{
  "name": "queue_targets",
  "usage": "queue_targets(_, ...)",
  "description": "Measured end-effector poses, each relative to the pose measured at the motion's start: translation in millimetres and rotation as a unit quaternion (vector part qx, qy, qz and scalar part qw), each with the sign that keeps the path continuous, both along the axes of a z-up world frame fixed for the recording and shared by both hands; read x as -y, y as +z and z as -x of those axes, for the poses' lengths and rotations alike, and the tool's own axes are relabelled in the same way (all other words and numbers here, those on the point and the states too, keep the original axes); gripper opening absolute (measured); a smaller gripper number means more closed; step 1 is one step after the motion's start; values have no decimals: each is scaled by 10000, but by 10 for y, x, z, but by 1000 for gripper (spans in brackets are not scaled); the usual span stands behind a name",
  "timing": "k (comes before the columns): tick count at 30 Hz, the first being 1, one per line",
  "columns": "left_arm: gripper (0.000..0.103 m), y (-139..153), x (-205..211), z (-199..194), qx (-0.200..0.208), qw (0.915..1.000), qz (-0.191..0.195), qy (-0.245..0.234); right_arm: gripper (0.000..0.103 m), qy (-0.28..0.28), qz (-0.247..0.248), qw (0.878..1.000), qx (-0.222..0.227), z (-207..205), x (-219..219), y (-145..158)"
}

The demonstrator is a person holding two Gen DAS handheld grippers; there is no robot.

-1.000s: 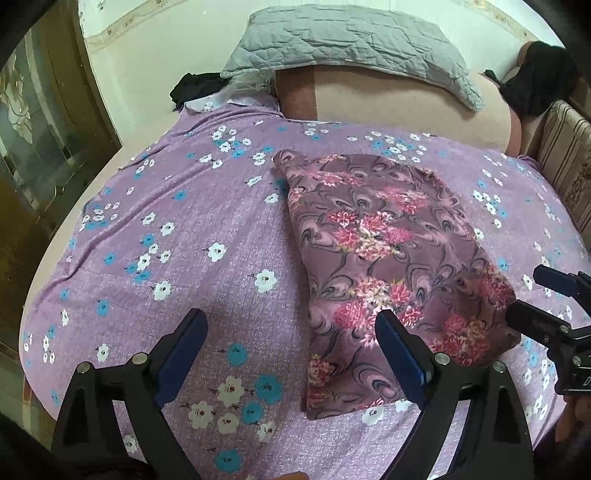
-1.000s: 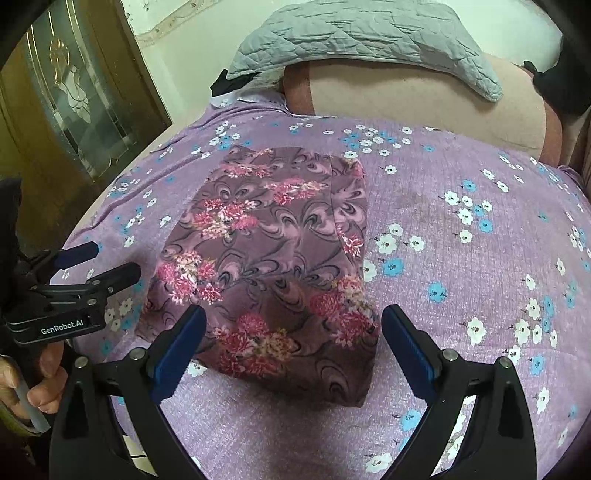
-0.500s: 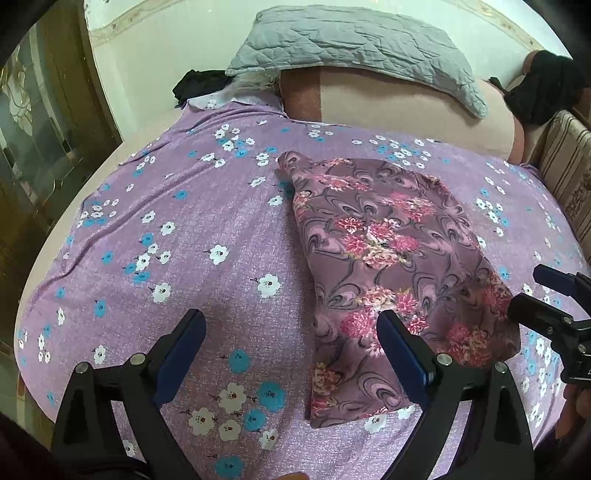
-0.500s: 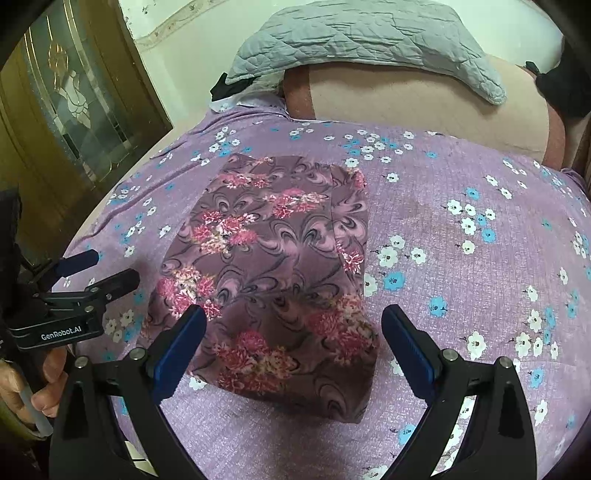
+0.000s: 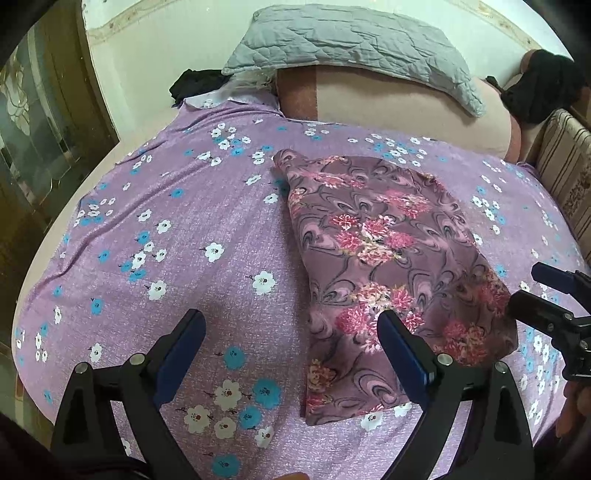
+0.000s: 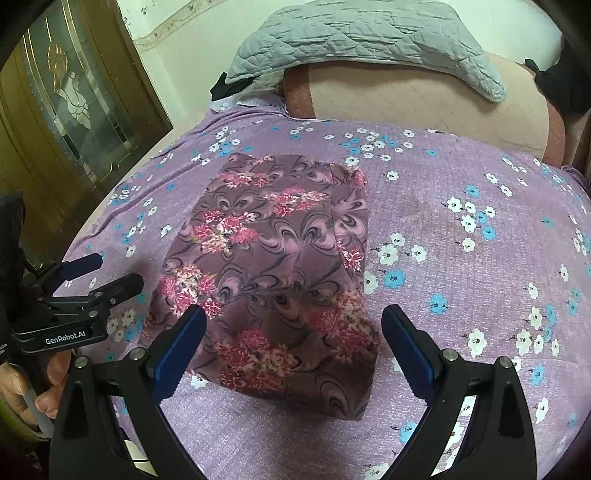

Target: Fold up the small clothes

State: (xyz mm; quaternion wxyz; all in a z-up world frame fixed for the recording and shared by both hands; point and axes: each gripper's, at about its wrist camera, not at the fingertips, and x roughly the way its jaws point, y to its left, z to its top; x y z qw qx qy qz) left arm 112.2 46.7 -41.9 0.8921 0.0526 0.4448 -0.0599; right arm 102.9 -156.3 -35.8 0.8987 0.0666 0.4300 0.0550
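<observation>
Jaws of left gripper and right gripper spread apart, both poised above folded garment, gripping nothing.

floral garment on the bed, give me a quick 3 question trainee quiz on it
1. True or false: the right gripper is shut on the floral garment.
2. What does the garment lie on? A) bare floor B) purple flowered bedsheet C) grey quilted pillow
3. Fill in: the left gripper has its jaws ____.

Key: 1 false, it is open. 2 B. 3 open.
</observation>
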Motion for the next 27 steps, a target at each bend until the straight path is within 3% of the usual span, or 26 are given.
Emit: queue_targets(27,96,59,33,39,86,9999,-44,-100,96,-54,-49,10000,5,30,38,21)
